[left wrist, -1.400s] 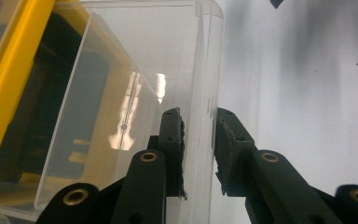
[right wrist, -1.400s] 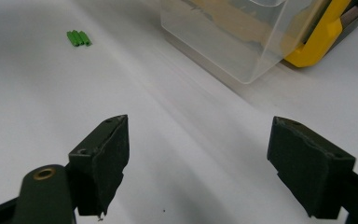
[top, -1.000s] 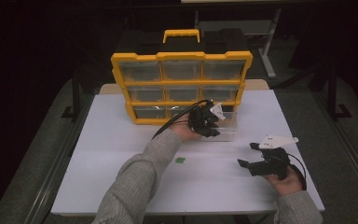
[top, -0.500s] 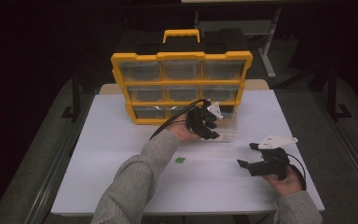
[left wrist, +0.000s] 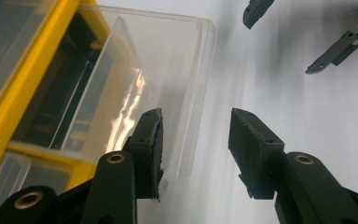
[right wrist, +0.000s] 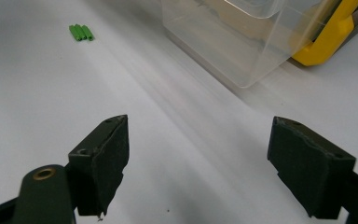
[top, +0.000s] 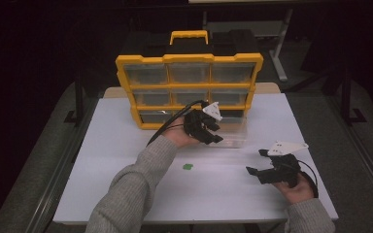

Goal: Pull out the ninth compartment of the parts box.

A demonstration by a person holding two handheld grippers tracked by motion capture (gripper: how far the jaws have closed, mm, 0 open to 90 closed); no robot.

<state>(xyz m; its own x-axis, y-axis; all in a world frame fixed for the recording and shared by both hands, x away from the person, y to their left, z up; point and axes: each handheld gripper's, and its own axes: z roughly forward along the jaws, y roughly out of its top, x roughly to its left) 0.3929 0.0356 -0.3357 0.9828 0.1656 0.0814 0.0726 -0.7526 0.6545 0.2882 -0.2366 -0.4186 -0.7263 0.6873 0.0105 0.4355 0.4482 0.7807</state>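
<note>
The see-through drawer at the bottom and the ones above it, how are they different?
The pulled-out drawer sticks out of the yellow organizer onto the white table; the top drawers sit pushed in flush. The left gripper is at the pulled-out drawer's front, its fingers apart and just opened off the rim; no gripper is near the top drawers. Both kinds are clear plastic, and the pulled-out one looks empty.

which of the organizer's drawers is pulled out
The clear bottom-row drawer by the left gripper; it juts onto the table, while the others sit flush in the yellow organizer.
</note>
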